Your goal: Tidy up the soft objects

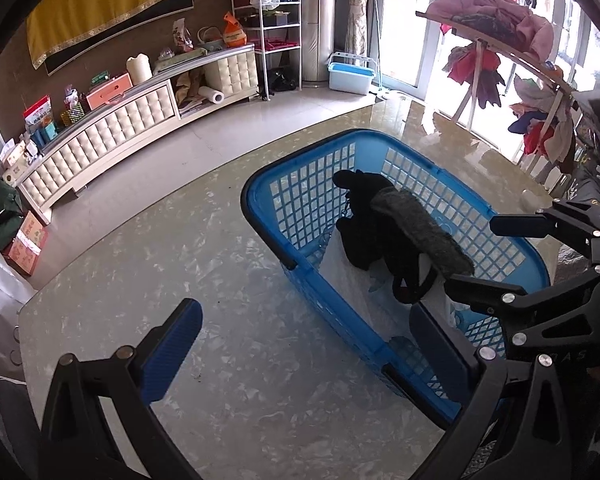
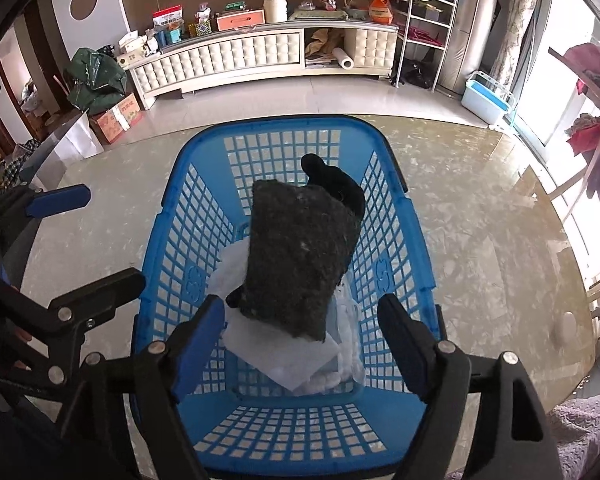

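A blue plastic basket (image 2: 396, 236) stands on a marble table (image 2: 480, 240). In it lie a dark grey felt-like cloth (image 2: 300, 256), a black soft item (image 2: 336, 184) and white cloths (image 2: 280, 364). My right gripper (image 2: 300, 344) is open, its fingers spread over the basket's near end just below the grey cloth, holding nothing. My left gripper (image 1: 300, 344) is open and empty, its left finger over the table, its right finger at the basket's near corner (image 1: 420, 376). The basket (image 1: 300, 184), grey cloth (image 1: 420, 232) and the right gripper (image 1: 500, 256) show in the left wrist view.
A purple textured cloth (image 2: 580, 432) lies at the table's near right. A wooden rack with clothes (image 1: 500, 40) stands to the right by the window. A padded cream cabinet (image 2: 260, 56) runs along the far wall; boxes (image 2: 116, 116) and a blue bin (image 2: 484, 100) sit on the floor.
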The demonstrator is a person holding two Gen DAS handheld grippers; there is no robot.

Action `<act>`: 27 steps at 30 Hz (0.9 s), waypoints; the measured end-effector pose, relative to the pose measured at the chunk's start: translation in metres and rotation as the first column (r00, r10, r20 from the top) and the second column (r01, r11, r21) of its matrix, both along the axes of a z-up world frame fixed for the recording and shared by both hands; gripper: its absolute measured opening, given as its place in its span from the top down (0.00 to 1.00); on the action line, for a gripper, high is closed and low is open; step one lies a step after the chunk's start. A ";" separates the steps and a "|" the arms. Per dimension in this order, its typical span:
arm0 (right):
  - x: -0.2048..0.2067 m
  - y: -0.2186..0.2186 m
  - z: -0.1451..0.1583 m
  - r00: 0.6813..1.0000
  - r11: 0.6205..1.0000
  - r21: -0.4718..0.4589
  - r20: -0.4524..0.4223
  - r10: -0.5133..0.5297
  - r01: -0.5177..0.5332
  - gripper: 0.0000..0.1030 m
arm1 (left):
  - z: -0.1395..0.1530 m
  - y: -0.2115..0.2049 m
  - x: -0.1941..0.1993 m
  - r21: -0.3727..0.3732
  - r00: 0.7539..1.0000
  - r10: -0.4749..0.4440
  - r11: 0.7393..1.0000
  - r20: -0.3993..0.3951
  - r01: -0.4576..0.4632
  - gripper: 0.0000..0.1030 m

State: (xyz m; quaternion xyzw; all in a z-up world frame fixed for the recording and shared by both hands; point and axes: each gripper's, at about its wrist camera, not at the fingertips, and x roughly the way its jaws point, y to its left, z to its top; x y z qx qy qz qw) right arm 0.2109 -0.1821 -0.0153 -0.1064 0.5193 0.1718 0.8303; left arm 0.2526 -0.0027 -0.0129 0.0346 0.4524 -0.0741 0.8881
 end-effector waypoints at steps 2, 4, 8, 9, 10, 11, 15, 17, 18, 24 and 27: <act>-0.002 -0.002 0.002 1.000 1.000 0.000 0.002 0.000 0.000 0.19 | 0.002 0.001 -0.002 -0.005 1.000 -0.001 1.000 0.005 0.001 0.00; -0.003 -0.002 0.003 1.000 1.000 0.002 0.007 0.000 0.000 0.15 | 0.003 0.002 -0.004 -0.016 1.000 -0.001 1.000 0.012 0.001 0.00; -0.009 0.000 0.009 0.999 1.000 -0.004 0.034 0.002 -0.001 0.07 | 0.009 0.005 -0.009 -0.034 1.000 -0.001 0.999 0.031 0.002 0.00; -0.011 0.000 0.010 0.999 1.000 -0.007 0.040 0.004 -0.004 0.07 | 0.011 0.006 -0.011 -0.037 0.999 -0.002 0.999 0.037 0.003 0.00; -0.012 0.001 0.012 0.999 1.000 -0.008 0.046 0.007 -0.007 0.06 | 0.012 0.006 -0.013 -0.041 0.999 -0.002 0.999 0.042 0.004 0.00; -0.014 0.001 0.014 0.999 1.000 -0.011 0.053 0.010 -0.009 0.05 | 0.013 0.007 -0.016 -0.046 0.999 -0.003 0.999 0.047 0.005 0.00; -0.020 0.004 0.021 0.997 1.000 -0.017 0.081 0.011 -0.010 0.00 | 0.017 0.014 -0.031 -0.059 0.998 -0.001 0.998 0.067 0.005 0.00; -0.026 0.008 0.024 0.994 1.000 -0.026 0.104 0.016 -0.013 0.00 | 0.021 0.018 -0.037 -0.074 0.997 0.000 0.997 0.078 0.005 0.00; -0.029 0.011 0.027 0.992 1.000 -0.025 0.123 0.014 -0.011 0.00 | 0.024 0.021 -0.043 -0.084 0.995 -0.002 0.996 0.098 0.010 0.00; -0.048 0.029 0.042 0.976 1.000 -0.019 0.218 0.009 -0.005 0.00 | 0.038 0.038 -0.062 -0.091 0.985 0.031 0.996 0.168 -0.016 0.00; -0.060 0.041 0.051 0.958 0.999 -0.038 0.285 0.018 -0.007 0.00 | 0.049 0.051 -0.071 -0.133 0.977 0.060 0.991 0.205 -0.033 0.00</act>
